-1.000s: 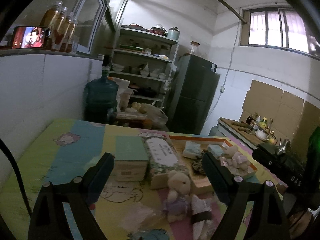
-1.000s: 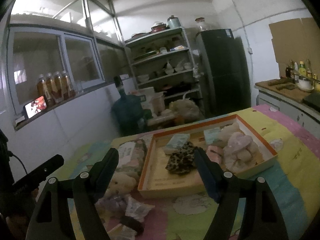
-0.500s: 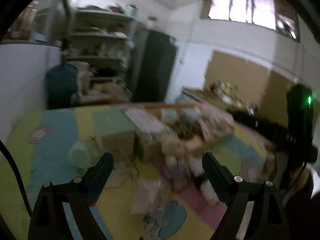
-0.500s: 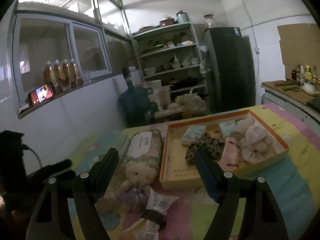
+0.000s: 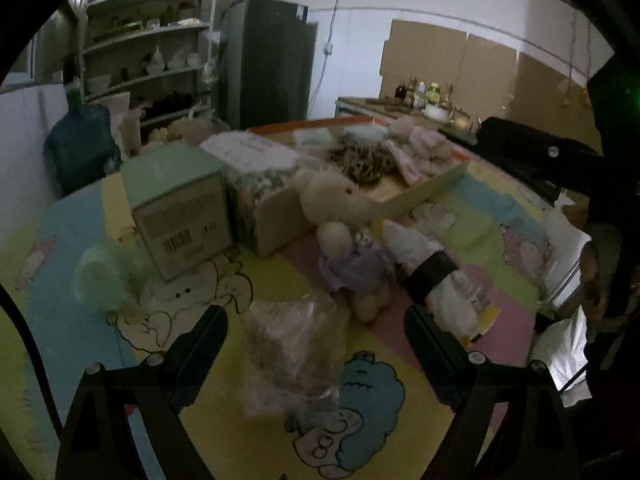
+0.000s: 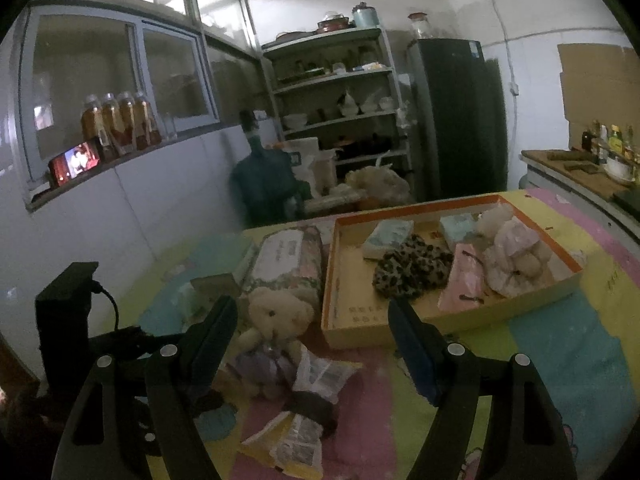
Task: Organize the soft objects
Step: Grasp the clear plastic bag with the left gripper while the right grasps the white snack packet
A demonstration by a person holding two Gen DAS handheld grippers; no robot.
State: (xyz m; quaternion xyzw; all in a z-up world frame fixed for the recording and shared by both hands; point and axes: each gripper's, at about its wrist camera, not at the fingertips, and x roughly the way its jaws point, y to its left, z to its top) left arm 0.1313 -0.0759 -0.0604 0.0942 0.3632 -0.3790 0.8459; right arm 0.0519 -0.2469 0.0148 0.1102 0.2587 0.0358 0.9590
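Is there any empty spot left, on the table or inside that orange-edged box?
Bare mat lies right of the tray, on the blue and yellow bands. Inside it, the near-left corner beside the leopard-print piece is free. Crowded: around the teddy bear, wrapped packet and tissue pack.

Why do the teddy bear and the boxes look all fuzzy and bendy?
Left wrist view: dim room, and the teddy bear and green box look soft and smeared, probably motion blur. Right wrist view: sharper, though the fisheye lens curves the shelves and darkens the corners.
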